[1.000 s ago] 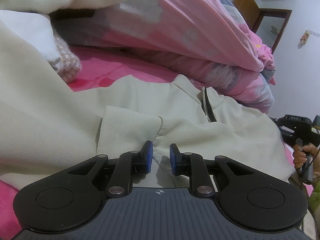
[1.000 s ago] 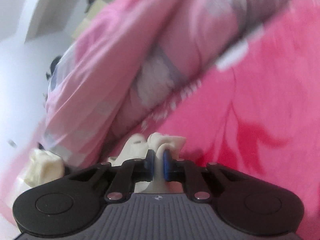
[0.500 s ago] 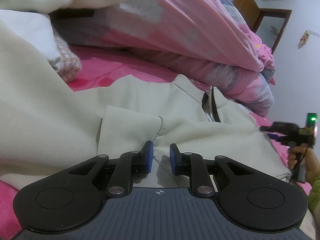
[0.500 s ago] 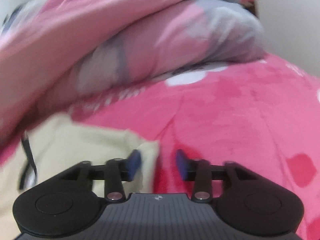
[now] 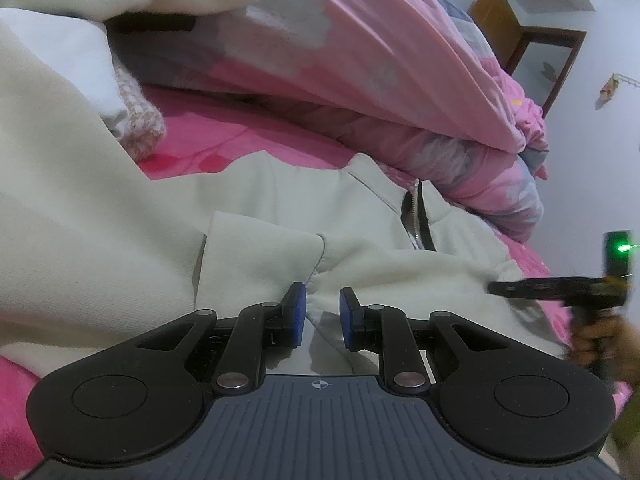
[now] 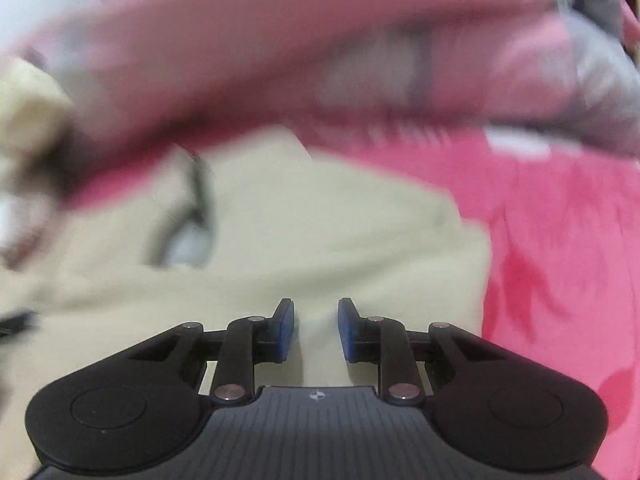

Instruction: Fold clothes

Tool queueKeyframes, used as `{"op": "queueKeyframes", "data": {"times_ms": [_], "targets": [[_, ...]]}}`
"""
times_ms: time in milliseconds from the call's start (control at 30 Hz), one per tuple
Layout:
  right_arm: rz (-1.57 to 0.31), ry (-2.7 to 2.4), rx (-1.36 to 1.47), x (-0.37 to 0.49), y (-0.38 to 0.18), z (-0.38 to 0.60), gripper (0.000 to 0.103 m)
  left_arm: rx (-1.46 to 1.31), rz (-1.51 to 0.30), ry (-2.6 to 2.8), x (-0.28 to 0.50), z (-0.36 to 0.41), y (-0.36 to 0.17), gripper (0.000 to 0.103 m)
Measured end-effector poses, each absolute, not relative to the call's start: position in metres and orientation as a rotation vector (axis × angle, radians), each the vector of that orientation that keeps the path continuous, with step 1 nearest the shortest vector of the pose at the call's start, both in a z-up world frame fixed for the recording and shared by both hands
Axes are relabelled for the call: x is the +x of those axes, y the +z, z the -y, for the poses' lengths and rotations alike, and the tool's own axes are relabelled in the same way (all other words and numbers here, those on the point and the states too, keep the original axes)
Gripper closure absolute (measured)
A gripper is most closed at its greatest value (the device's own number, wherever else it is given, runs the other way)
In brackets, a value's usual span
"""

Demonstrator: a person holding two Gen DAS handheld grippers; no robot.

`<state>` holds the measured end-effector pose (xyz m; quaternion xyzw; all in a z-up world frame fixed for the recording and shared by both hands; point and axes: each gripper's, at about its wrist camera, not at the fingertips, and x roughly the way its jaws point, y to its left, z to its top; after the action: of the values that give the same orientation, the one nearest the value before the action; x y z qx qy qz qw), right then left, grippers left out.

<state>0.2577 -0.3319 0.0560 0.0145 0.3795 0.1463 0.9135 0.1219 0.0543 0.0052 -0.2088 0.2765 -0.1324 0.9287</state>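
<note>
A cream zip-neck sweatshirt (image 5: 400, 264) lies spread on the pink bed sheet (image 5: 224, 148), collar and dark zip toward the quilt. My left gripper (image 5: 322, 314) sits low on its front, where a pucker of cloth runs in between the blue pads; it is shut on that fold. My right gripper (image 6: 316, 330) hovers over the sweatshirt (image 6: 320, 224) near its right edge, jaws closing with a gap still showing and cream cloth between them. The left wrist view shows the right gripper (image 5: 496, 288) edge-on at the far right, held by a hand (image 5: 600, 336).
A rolled pink and grey floral quilt (image 5: 380, 72) lies along the far side of the bed. More cream and white clothes (image 5: 60, 60) pile up at the left. A wooden chair (image 5: 532, 52) stands by the wall behind.
My right gripper let go of a bunched cream fold, opened, swung across the pink sheet onto the sweatshirt's right side and began closing. The left gripper has kept still.
</note>
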Motion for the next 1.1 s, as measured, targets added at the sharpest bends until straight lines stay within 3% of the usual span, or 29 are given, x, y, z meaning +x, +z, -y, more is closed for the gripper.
{"op": "queueKeyframes", "data": {"times_ms": [200, 367, 567, 767, 933, 1100], "targets": [[-0.782, 0.210, 0.208, 0.264, 0.061, 0.330, 0.077, -0.451, -0.559, -0.265, 0.120, -0.058, 0.006, 0.084], [-0.914, 0.382, 0.089, 0.262, 0.058, 0.278, 0.077, -0.448, -0.539, -0.241, 0.114, -0.057, 0.008, 0.083], [-0.880, 0.196, 0.102, 0.299, 0.060, 0.249, 0.078, -0.448, -0.489, -0.190, 0.107, -0.061, 0.013, 0.081], [-0.877, 0.372, 0.038, 0.236, 0.102, 0.210, 0.077, -0.512, -0.463, -0.125, 0.107, -0.075, 0.012, 0.073], [-0.997, 0.420, -0.053, 0.238, 0.060, 0.151, 0.077, -0.506, -0.463, -0.123, 0.111, -0.074, 0.009, 0.073], [-0.944, 0.334, 0.187, 0.274, 0.060, 0.157, 0.077, -0.533, -0.464, -0.128, 0.110, -0.078, 0.007, 0.073]]}}
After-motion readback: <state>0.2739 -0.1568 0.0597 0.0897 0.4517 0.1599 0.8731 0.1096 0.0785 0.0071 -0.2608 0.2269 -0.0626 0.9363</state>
